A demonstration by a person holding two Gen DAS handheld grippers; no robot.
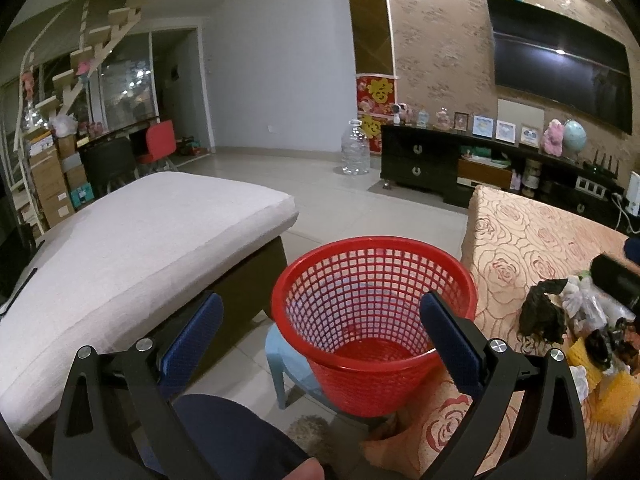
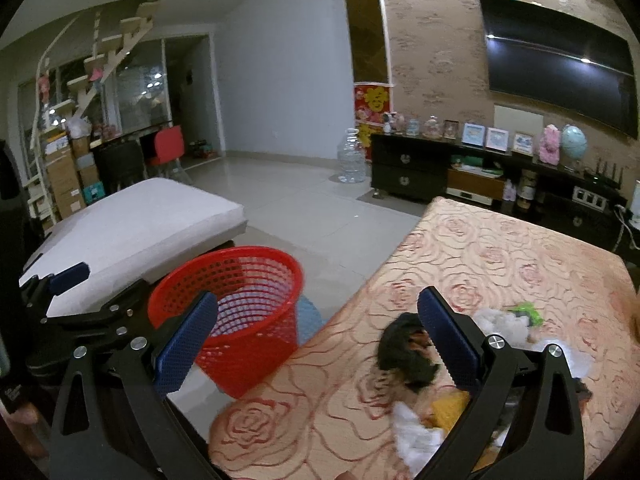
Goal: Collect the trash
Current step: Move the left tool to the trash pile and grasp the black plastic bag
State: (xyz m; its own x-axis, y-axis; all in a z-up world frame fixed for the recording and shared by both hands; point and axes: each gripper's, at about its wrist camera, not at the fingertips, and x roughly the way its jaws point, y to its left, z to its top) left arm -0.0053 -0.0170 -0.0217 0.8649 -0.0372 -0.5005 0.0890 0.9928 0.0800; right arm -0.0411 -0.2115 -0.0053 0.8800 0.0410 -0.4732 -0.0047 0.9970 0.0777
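A red mesh basket [image 1: 374,320] stands on a small blue stool [image 1: 280,364] beside the rose-patterned table [image 1: 516,248]; it looks empty. My left gripper [image 1: 320,336] is open and empty, hovering just above the basket's near rim. A pile of trash lies on the table: a black crumpled bag [image 1: 540,312], white wrappers and yellow pieces [image 1: 616,396]. In the right wrist view my right gripper [image 2: 318,336] is open and empty above the table edge, its right finger over the black bag [image 2: 404,352]. White paper [image 2: 416,432], a green scrap [image 2: 526,312] and the basket [image 2: 240,312] also show there.
A white cushioned bench [image 1: 132,248] stands left of the basket. A dark TV cabinet [image 1: 472,164] with ornaments runs along the far wall under a TV [image 1: 560,60]. A large water bottle [image 1: 354,148] stands on the tiled floor. Boxes and chairs are at far left.
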